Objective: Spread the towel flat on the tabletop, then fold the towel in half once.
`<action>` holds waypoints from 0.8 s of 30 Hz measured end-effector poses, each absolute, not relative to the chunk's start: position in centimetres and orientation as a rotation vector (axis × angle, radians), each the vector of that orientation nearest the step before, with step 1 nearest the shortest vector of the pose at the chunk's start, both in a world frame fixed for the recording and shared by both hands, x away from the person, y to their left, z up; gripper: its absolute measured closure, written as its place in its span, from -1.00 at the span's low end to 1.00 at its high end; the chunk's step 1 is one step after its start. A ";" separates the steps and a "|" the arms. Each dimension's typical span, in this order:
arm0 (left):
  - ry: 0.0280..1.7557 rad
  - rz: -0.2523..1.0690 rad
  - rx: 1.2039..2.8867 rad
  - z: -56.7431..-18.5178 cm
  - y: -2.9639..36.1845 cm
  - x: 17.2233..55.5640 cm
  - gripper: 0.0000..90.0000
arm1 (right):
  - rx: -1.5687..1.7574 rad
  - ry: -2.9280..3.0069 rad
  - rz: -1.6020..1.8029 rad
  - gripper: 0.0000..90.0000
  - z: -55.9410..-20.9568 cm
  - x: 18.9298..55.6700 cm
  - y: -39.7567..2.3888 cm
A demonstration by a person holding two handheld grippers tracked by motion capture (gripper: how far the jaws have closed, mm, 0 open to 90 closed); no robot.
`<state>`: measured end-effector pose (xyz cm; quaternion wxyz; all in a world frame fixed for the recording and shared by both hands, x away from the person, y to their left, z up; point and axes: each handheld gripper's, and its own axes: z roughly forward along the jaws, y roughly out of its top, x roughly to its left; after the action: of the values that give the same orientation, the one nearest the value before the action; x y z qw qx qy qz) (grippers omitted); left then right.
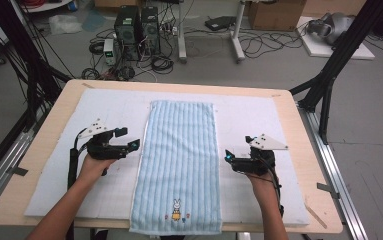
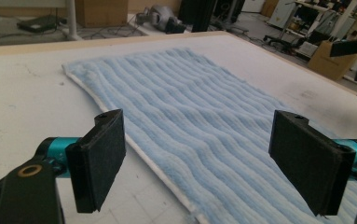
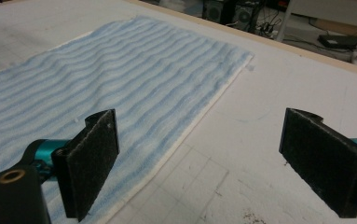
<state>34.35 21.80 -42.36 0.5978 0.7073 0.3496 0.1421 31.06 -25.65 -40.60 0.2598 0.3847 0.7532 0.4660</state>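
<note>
A light blue striped towel [image 1: 181, 160] lies flat and lengthwise down the middle of the white mat [image 1: 109, 105]; a small rabbit picture marks its near end. My left gripper [image 1: 129, 139] hovers just off the towel's left edge, held by a hand, its jaws wide apart. In the left gripper view the towel [image 2: 204, 107] stretches away beyond the open gripper [image 2: 199, 154], and nothing sits between the jaws. My right gripper [image 1: 238, 147] is beside the towel's right edge, also open. The right gripper view shows that gripper [image 3: 204, 158] above the towel's white hem [image 3: 181, 135] and bare mat.
The mat covers a wooden table [image 1: 179, 85]. Beyond the far edge, computer towers [image 1: 136, 27], cables and cardboard boxes [image 1: 274, 15] stand on the floor. Black frame struts [image 1: 329, 75] rise at both sides, and metal rails run along the table's left and right.
</note>
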 end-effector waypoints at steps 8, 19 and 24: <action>0.818 0.326 1.657 -43.0 21.8 33.7 -0.57 | 1.076 2.056 1.244 -0.75 -41.0 31.4 -25.7; 0.863 0.352 1.639 -43.0 22.6 33.9 -0.57 | 1.107 2.064 1.238 -0.75 -41.2 31.6 -25.6; 0.893 0.348 1.645 -43.2 22.8 34.2 -0.56 | 1.126 2.077 1.233 -0.75 -41.4 31.8 -25.3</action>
<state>34.17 22.78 -43.23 0.5801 0.7037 0.3822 0.1490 31.78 -25.27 -41.38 0.2362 0.4105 0.7573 0.4496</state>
